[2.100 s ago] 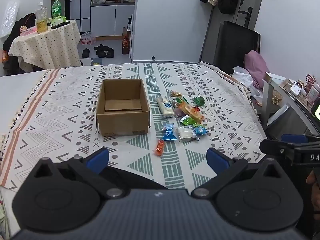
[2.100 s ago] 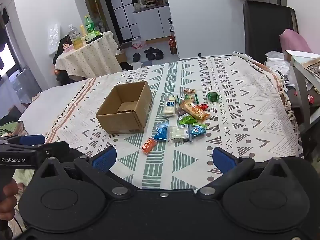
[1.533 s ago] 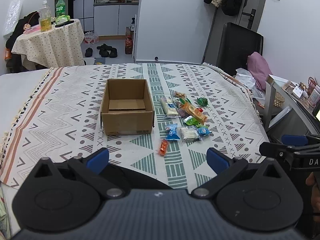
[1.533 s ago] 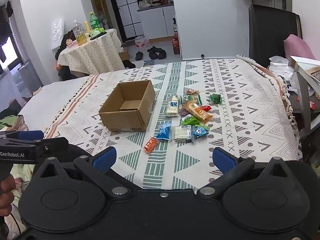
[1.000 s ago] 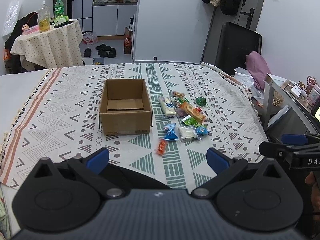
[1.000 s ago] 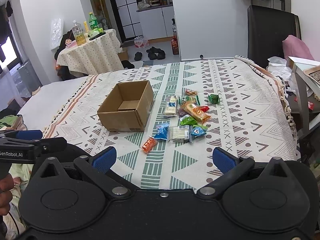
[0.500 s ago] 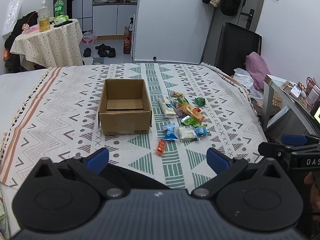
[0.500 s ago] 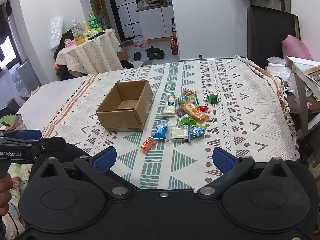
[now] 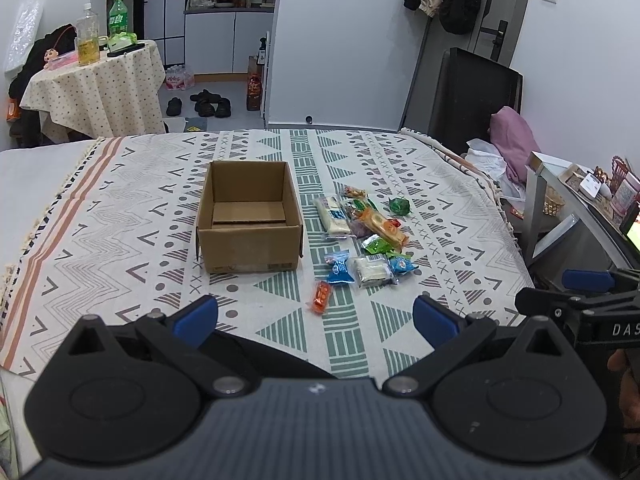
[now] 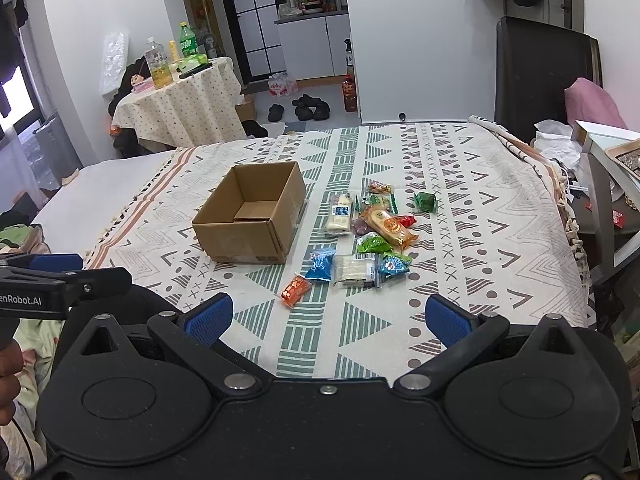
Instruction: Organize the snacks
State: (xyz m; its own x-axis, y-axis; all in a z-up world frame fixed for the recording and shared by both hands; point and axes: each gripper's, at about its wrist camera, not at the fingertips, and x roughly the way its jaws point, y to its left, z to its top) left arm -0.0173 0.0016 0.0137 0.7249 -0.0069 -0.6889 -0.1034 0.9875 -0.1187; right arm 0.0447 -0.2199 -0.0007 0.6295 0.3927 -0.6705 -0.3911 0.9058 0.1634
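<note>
Lying on a bed (image 9: 120,216) under a patterned cover: one open cardboard box (image 9: 248,218), upright, nothing inside but its folded bottom flaps. Just right of the box, a loose cluster of wrapped snacks (image 9: 364,236), none in the box.

Cluster contents, right wrist view: white bar (image 10: 339,216) nearest the box's far right corner; long orange pack (image 10: 388,227) at an angle through the middle, overlapping a purple piece; small red wrapper just right of the orange pack; green pack (image 10: 374,245) below it; green candy (image 10: 425,201) set apart to the far right; small orange-brown packet (image 10: 379,188) at the far end. Nearer row: blue pack (image 10: 321,266), clear pack of white pieces (image 10: 355,267) touching it on the right, small blue pack (image 10: 394,265) against that. Orange-red candy (image 10: 295,290) alone, nearest the grippers, apart from the rest.

Left gripper (image 9: 315,318): jaws spread wide, holding nothing, held off the near edge of the bed, facing the box and snacks. Right gripper (image 10: 327,318): jaws equally wide, holding nothing, also short of the bed edge, well apart from every snack. Each gripper partly visible at the margin of the other's view.

Beyond the bed: round table (image 9: 96,84) with bottles, shoes (image 9: 204,106) on the floor, dark chair (image 9: 472,100) at right.
</note>
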